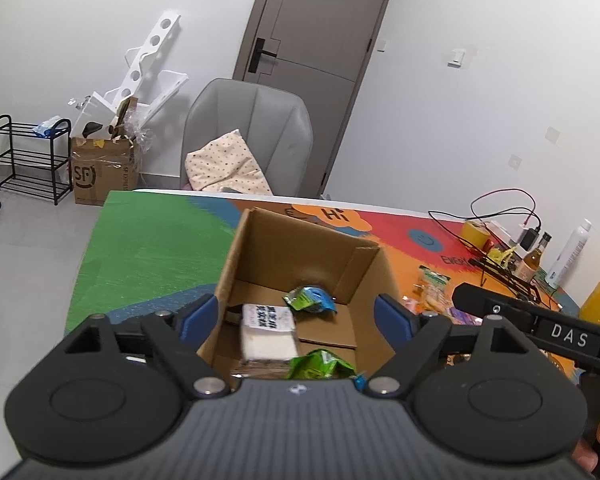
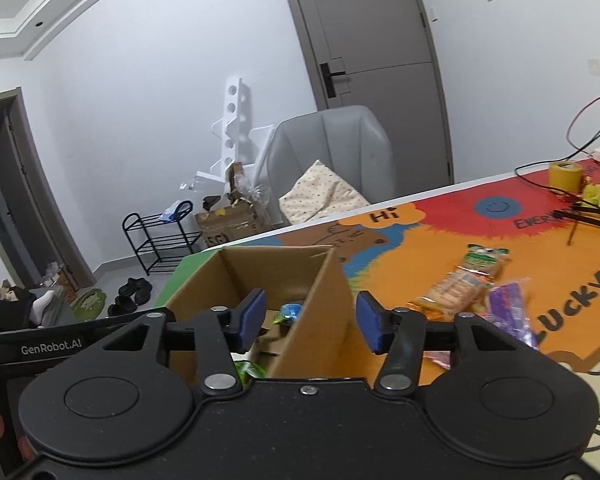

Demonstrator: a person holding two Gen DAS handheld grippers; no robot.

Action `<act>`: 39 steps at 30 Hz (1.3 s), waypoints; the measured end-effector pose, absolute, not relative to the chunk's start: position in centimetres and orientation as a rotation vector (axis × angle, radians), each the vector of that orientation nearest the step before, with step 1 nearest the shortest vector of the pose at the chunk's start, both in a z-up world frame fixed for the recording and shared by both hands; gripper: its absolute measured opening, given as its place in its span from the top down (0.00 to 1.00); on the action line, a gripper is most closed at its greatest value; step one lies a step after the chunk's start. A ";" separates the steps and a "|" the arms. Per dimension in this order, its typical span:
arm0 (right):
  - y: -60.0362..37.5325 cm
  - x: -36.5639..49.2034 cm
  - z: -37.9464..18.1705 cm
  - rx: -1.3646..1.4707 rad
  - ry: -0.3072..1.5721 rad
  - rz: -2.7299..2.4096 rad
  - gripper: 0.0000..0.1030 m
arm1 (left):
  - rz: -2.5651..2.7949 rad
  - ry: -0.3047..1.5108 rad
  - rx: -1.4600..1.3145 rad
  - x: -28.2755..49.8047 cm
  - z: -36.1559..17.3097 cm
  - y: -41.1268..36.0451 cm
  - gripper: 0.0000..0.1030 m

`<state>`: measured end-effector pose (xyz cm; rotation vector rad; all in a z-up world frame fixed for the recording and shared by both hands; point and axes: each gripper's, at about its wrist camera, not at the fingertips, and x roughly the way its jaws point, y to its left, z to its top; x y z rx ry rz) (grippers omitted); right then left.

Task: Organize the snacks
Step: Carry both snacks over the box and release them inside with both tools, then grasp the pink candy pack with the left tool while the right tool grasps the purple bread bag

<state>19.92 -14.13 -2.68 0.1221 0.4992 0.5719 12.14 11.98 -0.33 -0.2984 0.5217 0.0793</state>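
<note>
Blue-padded left gripper [image 1: 296,314] jaws wide, holding nothing.

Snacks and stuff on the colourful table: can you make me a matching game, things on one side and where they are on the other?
Things:
1. white packet
2. orange cracker pack
3. yellow tape roll
4. dotted cushion

Places:
A. on the grey chair
B. inside the cardboard box
C. far end of the table, by the wires
D. on the mat right of the box

Pairs: 1-B, 2-D, 3-C, 4-A

snack packets [image 1: 309,299] in box [image 1: 300,236] on table [image 1: 148,248]
</note>
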 end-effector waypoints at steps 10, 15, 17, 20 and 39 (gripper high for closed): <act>-17.3 19.6 -3.2 0.136 0.508 0.518 0.27 | 0.034 0.549 -0.272 12.4 -0.4 9.4 0.15; -19.0 19.5 -3.5 0.138 0.524 0.491 0.20 | 0.021 0.566 -0.259 12.7 -0.5 8.0 0.12; -19.6 19.5 -3.6 0.138 0.527 0.481 0.19 | 0.014 0.575 -0.253 12.8 -0.6 7.4 0.11; -20.4 19.5 -3.8 0.135 0.537 0.463 0.19 | 0.003 0.584 -0.240 13.0 -0.6 6.4 0.11; -25.7 20.8 -5.8 0.193 0.574 0.381 0.23 | -0.095 0.599 -0.154 14.9 -0.9 -0.1 0.11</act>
